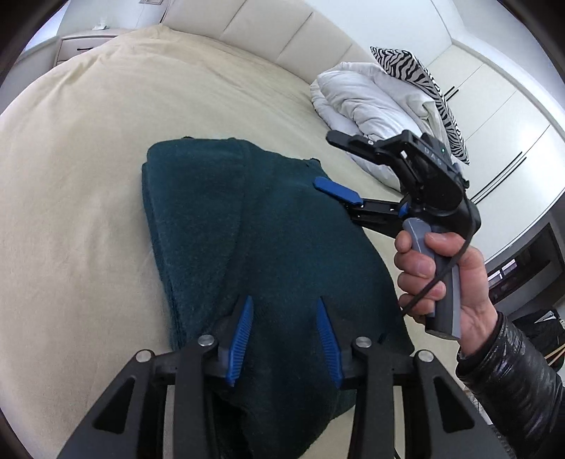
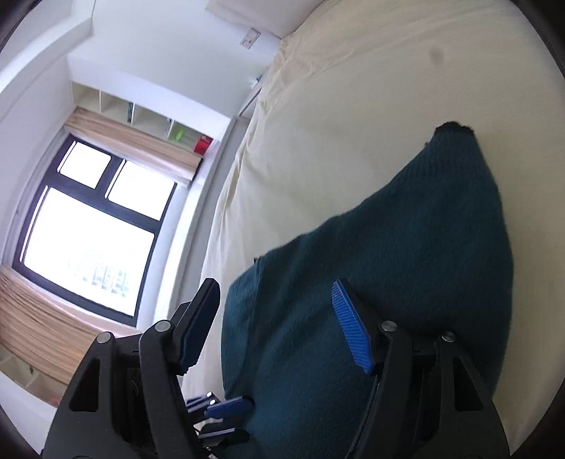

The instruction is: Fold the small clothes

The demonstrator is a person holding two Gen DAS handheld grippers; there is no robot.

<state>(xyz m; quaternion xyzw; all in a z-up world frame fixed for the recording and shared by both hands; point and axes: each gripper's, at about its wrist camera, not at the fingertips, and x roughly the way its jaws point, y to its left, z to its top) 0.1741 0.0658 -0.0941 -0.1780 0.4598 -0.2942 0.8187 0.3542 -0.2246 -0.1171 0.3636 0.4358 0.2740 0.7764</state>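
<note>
Teal, fleecy and thick, the folded garment (image 1: 226,226) is lying on a cream bedsheet (image 1: 88,176), doubled into a long bundle whose long axis is running from the near edge of the bed away toward the padded headboard (image 1: 268,31). Its nap is looking soft and fuzzy, with stacked layers showing along the left edge and a lengthwise ridge running down the top.

Directly over the bundle's near end, the left gripper (image 1: 284,339) is pointing steeply down along that axis, jaws partly apart; cloth is lying between its blue pads (image 1: 242,339), but they are not visibly pressing on it. From the side, the right gripper (image 1: 339,197) is reaching across the axis at mid-length, one blue pad resting over the top face near the right edge. In its own view its jaws (image 2: 279,328) are standing wide, straddling the bundle's edge and clamping nothing.

A bare hand (image 1: 438,279) in a glossy black sleeve (image 1: 512,381) is gripping the right tool's grey handle. The left gripper appears nearer the short end, so any further fold along the length would likely be starting there. Beyond, a white duvet (image 1: 367,102) and a zebra-print pillow (image 1: 420,77) are sitting heaped at the bed's far right.
</note>
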